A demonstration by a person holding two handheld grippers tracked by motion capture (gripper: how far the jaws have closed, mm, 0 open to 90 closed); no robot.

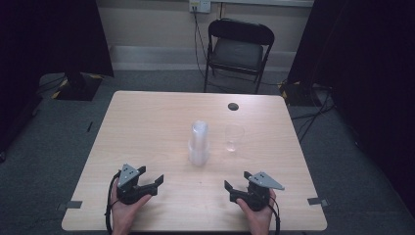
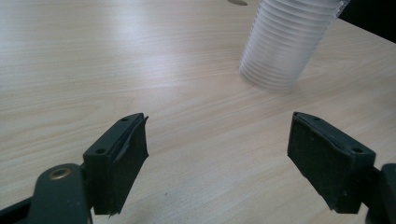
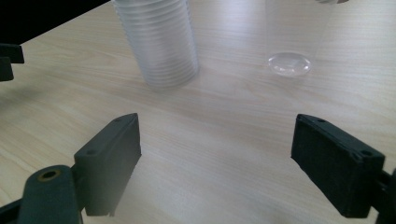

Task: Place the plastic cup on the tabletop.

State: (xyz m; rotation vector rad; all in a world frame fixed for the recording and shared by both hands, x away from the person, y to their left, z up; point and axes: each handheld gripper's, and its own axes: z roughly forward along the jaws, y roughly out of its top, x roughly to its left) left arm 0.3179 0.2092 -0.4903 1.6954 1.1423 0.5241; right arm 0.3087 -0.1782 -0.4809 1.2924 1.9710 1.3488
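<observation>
— Cups first: where do they sit on the bench (image 1: 147, 117)?

— Near its middle. I see a stack of clear cups (image 1: 199, 143) standing upright, and a single clear cup (image 1: 234, 138) just beside it on my right, upright too, the two apart from each other.

— And your hands?

— My left gripper (image 1: 150, 177) rests near the front edge on the left, my right gripper (image 1: 236, 182) near the front edge on the right. Both point toward the cups and both are well short of them.

— How do the jaws stand?

— Spread wide on both, with only bare wood between the pads. In the left gripper view, the stack (image 2: 286, 44) rises ahead and to the right of the gap. In the right gripper view, the stack (image 3: 159, 42) stands ahead to the left and the single cup (image 3: 292, 42) ahead to the right; its round base shows through the wall.

— Anything else around?

— A small dark round spot (image 1: 233, 106) on the far part of the bench, and a black folding chair (image 1: 237, 49) behind it.
</observation>
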